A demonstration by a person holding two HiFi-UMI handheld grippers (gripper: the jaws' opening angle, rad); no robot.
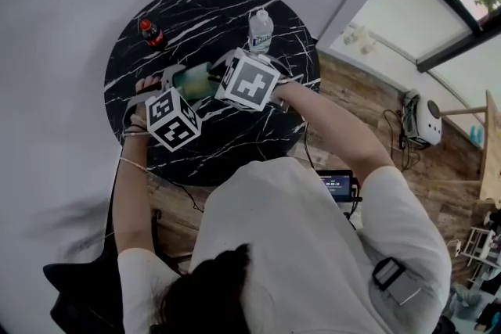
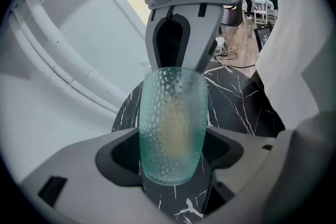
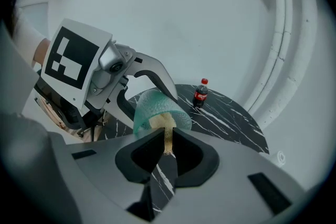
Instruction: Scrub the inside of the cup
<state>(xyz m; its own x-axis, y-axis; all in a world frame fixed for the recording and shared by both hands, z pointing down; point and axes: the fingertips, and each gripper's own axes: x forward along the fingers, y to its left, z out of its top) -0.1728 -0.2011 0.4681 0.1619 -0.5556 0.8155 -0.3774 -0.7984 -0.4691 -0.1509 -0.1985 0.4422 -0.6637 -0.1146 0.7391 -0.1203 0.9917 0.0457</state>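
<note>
A pale green dimpled glass cup (image 2: 172, 123) is tilted above the black marble table (image 1: 227, 12), with my left gripper (image 2: 171, 157) shut on its sides. In the head view the cup (image 1: 190, 80) lies between the two marker cubes. My right gripper (image 3: 167, 145) is shut on a yellowish sponge (image 3: 167, 131), whose far end sits inside the cup's mouth (image 3: 156, 108). The sponge shows as a yellow blur through the glass in the left gripper view. Facing each other across the cup are the right gripper (image 1: 221, 79) and the left gripper (image 1: 174, 87).
A small cola bottle (image 1: 150, 33) stands at the table's far left and shows in the right gripper view too (image 3: 200, 93). A clear water bottle (image 1: 261, 30) stands at the far right of the table. White walls surround the table, and wooden floor lies to the right.
</note>
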